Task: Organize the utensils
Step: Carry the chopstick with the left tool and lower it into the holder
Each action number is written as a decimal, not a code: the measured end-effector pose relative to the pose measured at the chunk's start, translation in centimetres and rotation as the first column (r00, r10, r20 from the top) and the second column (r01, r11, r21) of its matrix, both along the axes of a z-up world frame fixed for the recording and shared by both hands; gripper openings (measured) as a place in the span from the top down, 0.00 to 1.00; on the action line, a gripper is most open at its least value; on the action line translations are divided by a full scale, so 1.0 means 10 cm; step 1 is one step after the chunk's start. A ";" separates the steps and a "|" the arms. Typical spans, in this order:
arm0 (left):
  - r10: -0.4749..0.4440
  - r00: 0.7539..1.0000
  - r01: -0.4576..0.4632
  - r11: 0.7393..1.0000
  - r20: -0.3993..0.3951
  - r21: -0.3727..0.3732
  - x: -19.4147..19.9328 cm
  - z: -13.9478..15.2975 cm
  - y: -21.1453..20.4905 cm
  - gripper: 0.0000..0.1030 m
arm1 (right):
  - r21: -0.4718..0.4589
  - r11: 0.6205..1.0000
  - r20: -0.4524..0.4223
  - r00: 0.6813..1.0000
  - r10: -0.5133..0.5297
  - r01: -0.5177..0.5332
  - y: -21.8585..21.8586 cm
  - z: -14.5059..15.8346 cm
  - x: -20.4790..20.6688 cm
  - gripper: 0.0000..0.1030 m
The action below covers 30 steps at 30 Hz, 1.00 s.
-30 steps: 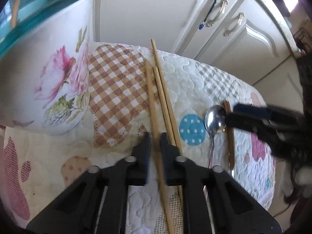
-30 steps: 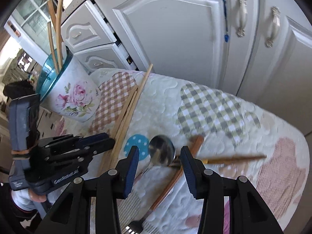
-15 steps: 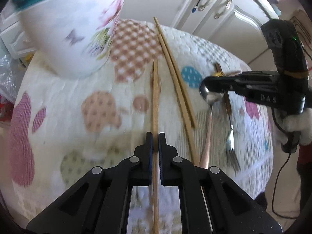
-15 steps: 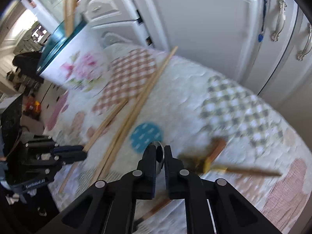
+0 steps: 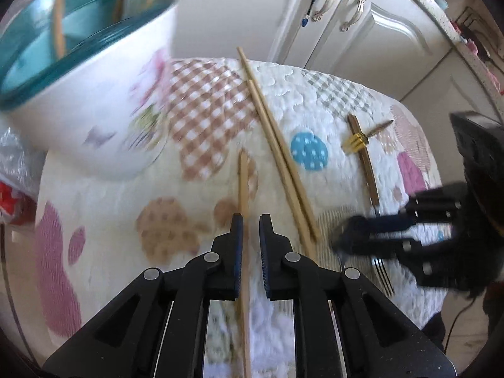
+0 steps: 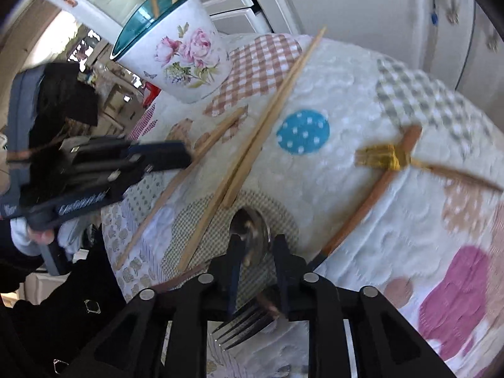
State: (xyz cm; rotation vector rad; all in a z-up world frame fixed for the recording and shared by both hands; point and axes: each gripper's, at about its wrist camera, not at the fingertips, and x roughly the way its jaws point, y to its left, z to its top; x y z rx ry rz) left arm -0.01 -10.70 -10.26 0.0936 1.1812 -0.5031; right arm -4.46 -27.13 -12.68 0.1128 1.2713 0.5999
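A single wooden chopstick (image 5: pixel 243 186) lies on the quilted cloth (image 5: pixel 330 72) between the jaws of my left gripper (image 5: pixel 251 230). The jaws are opening, with a gap on the right side. My right gripper (image 6: pixel 258 245) straddles the bowl of a metal spoon (image 6: pixel 250 225), and its jaws are opening too. A steel fork (image 6: pixel 245 324) lies just under it. Two more chopsticks (image 5: pixel 277 145) lie side by side mid-cloth. A gold fork (image 6: pixel 378 157) crosses a brown-handled utensil (image 6: pixel 371 195). The floral pot (image 6: pixel 186 60) holds several chopsticks.
White cabinet doors (image 5: pixel 371 41) stand behind the table. The cloth drops off at the table's right edge (image 5: pixel 434 189). A plastic bag with a red item (image 5: pixel 12 189) sits left of the pot. A person's hand (image 6: pixel 37 236) holds the left gripper.
The left jaws, shut on the single chopstick half a second ago, have parted. The right gripper closed on the spoon, dragged it nearer, away from the blue dot, and its jaws have widened.
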 end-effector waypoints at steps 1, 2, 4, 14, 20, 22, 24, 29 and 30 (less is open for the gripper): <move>0.000 1.000 0.000 1.000 0.012 0.022 0.04 -0.03 -0.05 0.91 | 0.009 1.000 0.008 1.000 -0.008 0.008 -0.01 0.00 -0.01 0.81; 0.004 1.000 -0.005 0.999 0.023 0.034 0.07 -0.04 -0.07 0.90 | 0.023 1.000 0.007 1.000 -0.020 0.020 -0.02 -0.01 -0.01 0.81; 0.011 1.000 -0.011 0.999 0.006 0.052 0.15 -0.09 -0.12 0.89 | 0.045 0.998 0.010 0.999 -0.041 0.040 -0.03 -0.02 0.01 0.81; 0.013 1.000 -0.014 1.000 -0.026 -0.023 0.14 0.02 0.01 0.95 | 0.071 0.997 -0.006 0.999 -0.040 0.041 0.13 -0.03 0.06 0.96; 0.050 0.998 -0.043 0.987 0.044 -0.154 0.00 0.59 0.42 0.95 | 0.065 0.998 0.042 0.999 -0.030 0.028 0.08 0.27 -0.06 0.97; 0.074 0.995 -0.058 0.975 0.068 -0.213 -0.04 0.81 0.58 0.95 | 0.068 0.997 0.077 0.996 -0.037 0.032 0.05 0.45 -0.08 0.98; 0.099 0.988 -0.068 0.967 0.116 -0.244 -0.07 1.02 0.72 0.95 | 0.083 0.996 0.115 0.993 -0.040 0.030 0.03 0.65 -0.10 0.98; 0.172 0.967 -0.107 0.944 0.190 -0.311 -0.14 1.29 0.98 0.95 | 0.009 0.999 0.159 0.986 -0.048 0.048 0.03 0.76 -0.08 0.98; 0.183 0.964 -0.113 0.940 0.195 -0.322 -0.15 1.30 1.00 0.95 | -0.024 0.998 0.160 0.986 -0.052 0.056 0.04 0.70 -0.07 0.97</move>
